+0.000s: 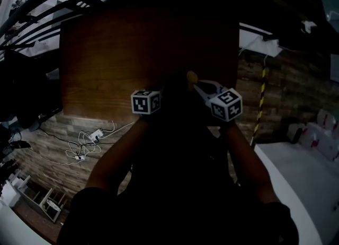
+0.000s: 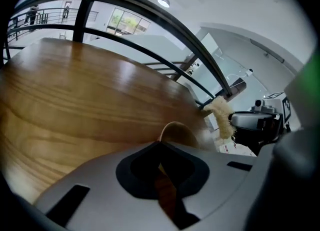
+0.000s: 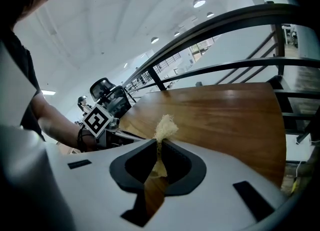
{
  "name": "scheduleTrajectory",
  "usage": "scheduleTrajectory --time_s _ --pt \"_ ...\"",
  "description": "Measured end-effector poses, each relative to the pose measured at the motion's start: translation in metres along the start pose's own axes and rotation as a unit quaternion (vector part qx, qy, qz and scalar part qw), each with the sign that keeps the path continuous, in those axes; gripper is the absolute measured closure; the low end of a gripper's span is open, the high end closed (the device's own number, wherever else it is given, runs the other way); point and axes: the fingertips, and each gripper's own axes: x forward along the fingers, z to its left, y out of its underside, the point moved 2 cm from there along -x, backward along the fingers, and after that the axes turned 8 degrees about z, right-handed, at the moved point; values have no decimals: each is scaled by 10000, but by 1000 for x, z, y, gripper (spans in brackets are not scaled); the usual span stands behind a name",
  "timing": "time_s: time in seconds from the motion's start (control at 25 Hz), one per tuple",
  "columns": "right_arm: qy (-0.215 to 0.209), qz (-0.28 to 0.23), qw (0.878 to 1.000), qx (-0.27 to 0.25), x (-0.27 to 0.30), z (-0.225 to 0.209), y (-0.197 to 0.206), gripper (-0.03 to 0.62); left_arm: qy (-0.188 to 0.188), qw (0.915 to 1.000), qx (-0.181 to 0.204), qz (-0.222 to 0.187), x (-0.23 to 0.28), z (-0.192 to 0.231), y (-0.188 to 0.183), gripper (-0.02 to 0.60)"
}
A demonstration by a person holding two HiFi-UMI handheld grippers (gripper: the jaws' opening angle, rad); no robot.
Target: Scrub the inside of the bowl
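Left gripper [image 2: 160, 146] jaws pinch the bowl [image 2: 178, 133] rim; right gripper [image 3: 159, 142] jaws clamp the scrubber tuft [image 3: 166, 125].

The head view is rendering underexposed, the table [image 1: 106, 69] showing as a dim brown patch, while both gripper views are reading bright under ceiling lights [image 3: 199, 3], with glare sheening the wood, fisheye distortion bending the edges, and the left gripper [image 2: 160, 146] blurring in the foreground.

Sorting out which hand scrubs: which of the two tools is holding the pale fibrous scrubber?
The right tool: its jaws pinch the pale scrubber. The left tool is instead shut on a wooden bowl at its rim.
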Motion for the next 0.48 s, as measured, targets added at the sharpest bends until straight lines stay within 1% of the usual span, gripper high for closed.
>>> scheduleTrajectory --time_s 0.08,0.2,0.28,0.48 --pt "12 17 10000 23 0 -3 3 554 34 10000 -19 -8 4 0 3 580" --pt "19 11 10000 48 0 -3 3 554 -39 9999 34 -94 3 2 2 576" --pt "20 7 10000 18 0 -1 3 554 -51 9998 86 -160 2 2 0 509" --pt "64 -77 9999 -73 -6 9 -3 554 -120 9988 413 -251 -15 -6 -7 502"
